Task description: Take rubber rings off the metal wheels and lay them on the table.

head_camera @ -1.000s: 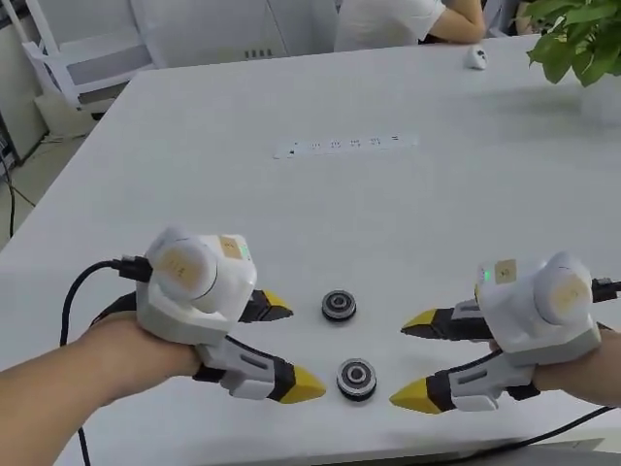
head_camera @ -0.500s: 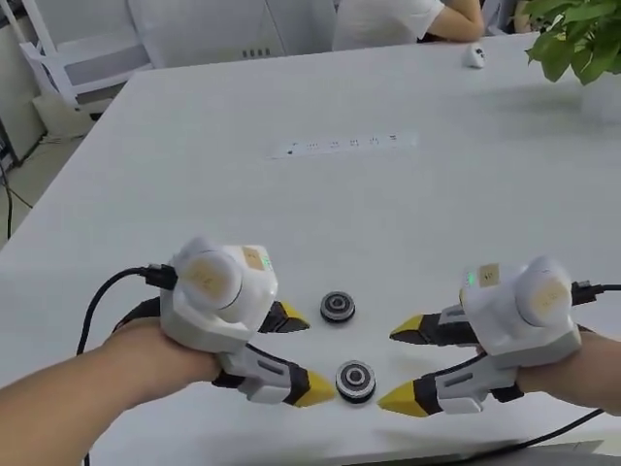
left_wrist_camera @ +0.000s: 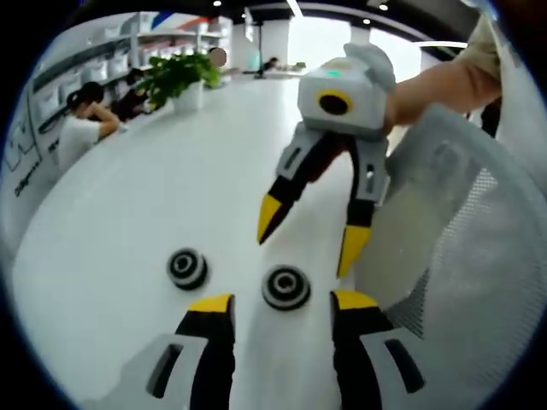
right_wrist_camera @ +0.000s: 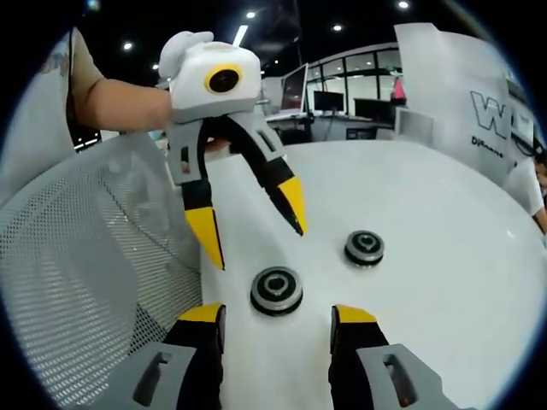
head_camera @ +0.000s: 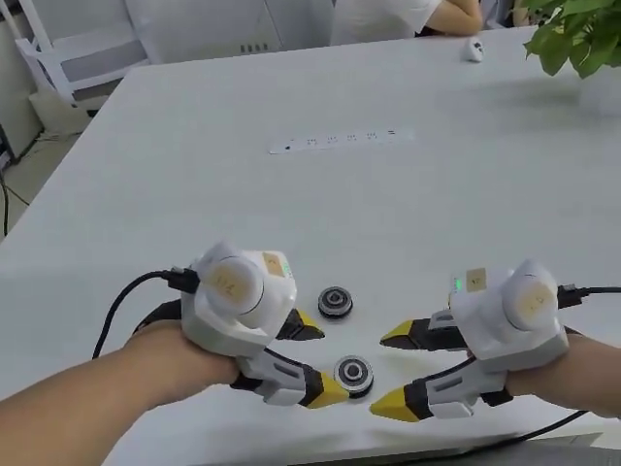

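Observation:
Two metal wheels with black rubber rings lie flat on the white table (head_camera: 194, 175). The near wheel (head_camera: 353, 375) (left_wrist_camera: 286, 288) (right_wrist_camera: 276, 290) lies just ahead of both grippers' tips. The far wheel (head_camera: 336, 301) (left_wrist_camera: 188, 267) (right_wrist_camera: 365, 248) rests a little behind it. My left gripper (head_camera: 323, 362) (left_wrist_camera: 284, 301) (right_wrist_camera: 252, 235) is open, its lower yellow tip close beside the near wheel. My right gripper (head_camera: 388, 371) (right_wrist_camera: 278, 313) (left_wrist_camera: 306, 243) is open too and faces it from the other side. Neither holds anything.
A white power strip (head_camera: 335, 142) lies mid-table. A green plant (head_camera: 572, 34) stands at the far right, with a small white object (head_camera: 473, 51) near it. A person (head_camera: 388, 19) sits at the far edge. The table's front edge and a mesh chair (right_wrist_camera: 94, 256) are close by.
Both grippers have moved inward toward the near wheel, narrowing the gap between their tips. The wheels have stayed in place.

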`<state>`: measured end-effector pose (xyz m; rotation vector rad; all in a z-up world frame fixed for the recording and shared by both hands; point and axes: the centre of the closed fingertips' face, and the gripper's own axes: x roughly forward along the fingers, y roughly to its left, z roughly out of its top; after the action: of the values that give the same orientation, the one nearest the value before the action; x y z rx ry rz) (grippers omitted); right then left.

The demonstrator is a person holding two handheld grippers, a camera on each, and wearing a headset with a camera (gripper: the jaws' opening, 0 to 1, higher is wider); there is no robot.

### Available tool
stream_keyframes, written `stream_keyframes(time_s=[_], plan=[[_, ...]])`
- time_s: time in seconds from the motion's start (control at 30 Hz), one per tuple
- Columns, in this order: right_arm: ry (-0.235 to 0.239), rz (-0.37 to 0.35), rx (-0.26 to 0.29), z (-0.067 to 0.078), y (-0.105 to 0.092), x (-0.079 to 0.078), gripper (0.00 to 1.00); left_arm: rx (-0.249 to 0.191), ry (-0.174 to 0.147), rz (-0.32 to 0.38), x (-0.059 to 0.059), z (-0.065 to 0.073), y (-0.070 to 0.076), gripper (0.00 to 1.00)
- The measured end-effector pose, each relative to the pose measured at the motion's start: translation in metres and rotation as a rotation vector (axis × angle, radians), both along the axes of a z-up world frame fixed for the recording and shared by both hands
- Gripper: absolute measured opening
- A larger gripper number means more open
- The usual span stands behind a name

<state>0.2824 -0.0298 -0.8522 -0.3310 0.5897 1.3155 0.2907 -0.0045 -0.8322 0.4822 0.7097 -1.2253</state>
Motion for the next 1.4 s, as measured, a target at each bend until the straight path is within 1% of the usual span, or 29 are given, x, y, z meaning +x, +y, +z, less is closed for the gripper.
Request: stream_keyframes(time_s=[0.3, 0.47, 0.67, 0.93, 1.07, 1.13, 1.27, 1.4], plan=[[0.009, -0.003, 0.003, -0.002, 0.001, 0.001, 0.47, 0.001, 0.015, -0.008, -0.001, -0.005, -0.007, 0.38], [0.010, -0.009, 0.012, -0.002, 0.001, 0.002, 0.47, 0.003, 0.014, -0.019, -0.003, -0.008, -0.011, 0.34], [0.010, -0.006, 0.008, -0.003, 0.001, 0.001, 0.47, 0.006, 0.016, -0.032, -0.004, -0.012, -0.016, 0.30], [0.010, -0.007, 0.006, -0.004, 0.000, 0.000, 0.47, 0.013, 0.018, -0.026, -0.003, -0.015, -0.017, 0.25], [0.012, -0.005, 0.005, -0.005, 0.000, -0.001, 0.47, 0.026, 0.014, -0.033, -0.003, -0.018, -0.017, 0.22], [0.011, -0.005, 0.005, -0.005, 0.000, -0.001, 0.47, 0.022, 0.013, -0.034, -0.003, -0.018, -0.017, 0.21], [0.013, -0.007, 0.006, -0.006, 0.000, 0.000, 0.46, 0.023, -0.008, -0.034, -0.001, -0.018, -0.016, 0.17], [0.013, -0.004, 0.007, -0.005, 0.001, -0.001, 0.46, 0.010, -0.020, -0.019, 0.002, -0.019, -0.015, 0.14]])
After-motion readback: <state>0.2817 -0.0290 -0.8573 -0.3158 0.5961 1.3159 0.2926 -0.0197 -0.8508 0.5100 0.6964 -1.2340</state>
